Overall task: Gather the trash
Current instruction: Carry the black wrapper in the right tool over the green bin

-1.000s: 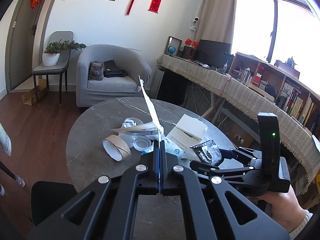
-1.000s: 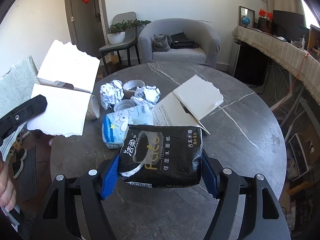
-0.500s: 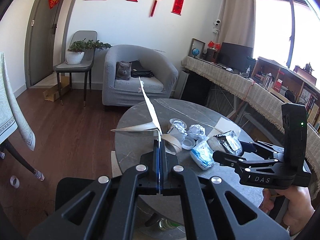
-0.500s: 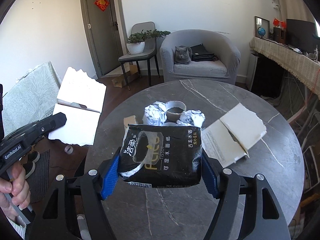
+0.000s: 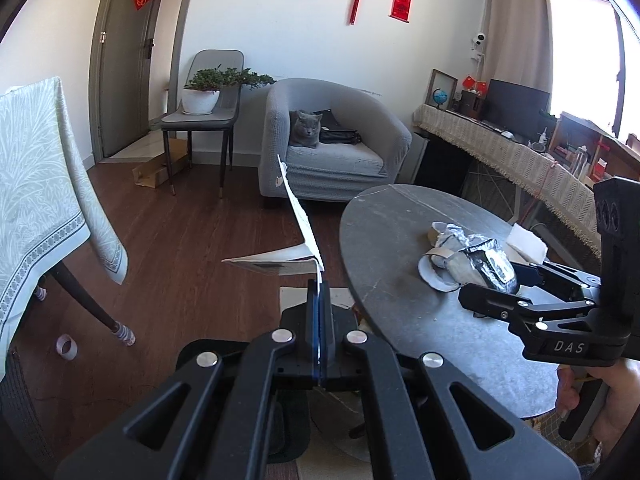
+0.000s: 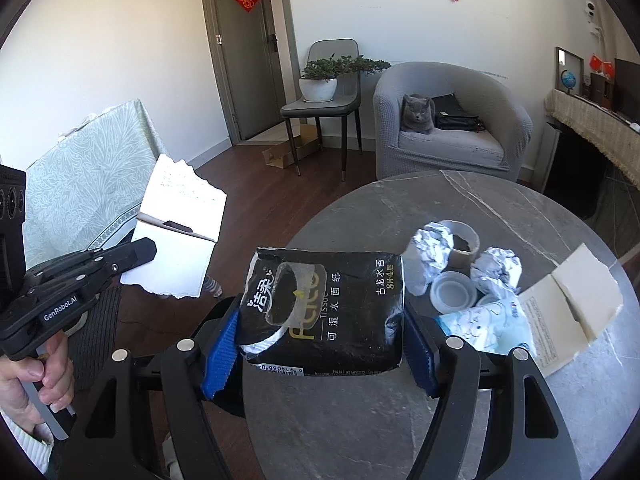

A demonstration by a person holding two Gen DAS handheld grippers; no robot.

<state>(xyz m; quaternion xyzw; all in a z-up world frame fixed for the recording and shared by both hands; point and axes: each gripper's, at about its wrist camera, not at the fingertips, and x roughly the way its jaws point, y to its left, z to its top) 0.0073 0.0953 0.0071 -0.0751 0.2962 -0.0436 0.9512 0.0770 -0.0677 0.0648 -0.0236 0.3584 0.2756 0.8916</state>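
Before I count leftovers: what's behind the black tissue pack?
Behind the black tissue pack: two foil balls, a cardboard ring, a clear lid, a blue wrapper. Anything directly behind the pack is hidden.

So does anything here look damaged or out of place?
Yes. The white card in the left gripper has ragged, torn edges. The black tissue pack in the right gripper is ripped open. A tape roll lies on the floor.
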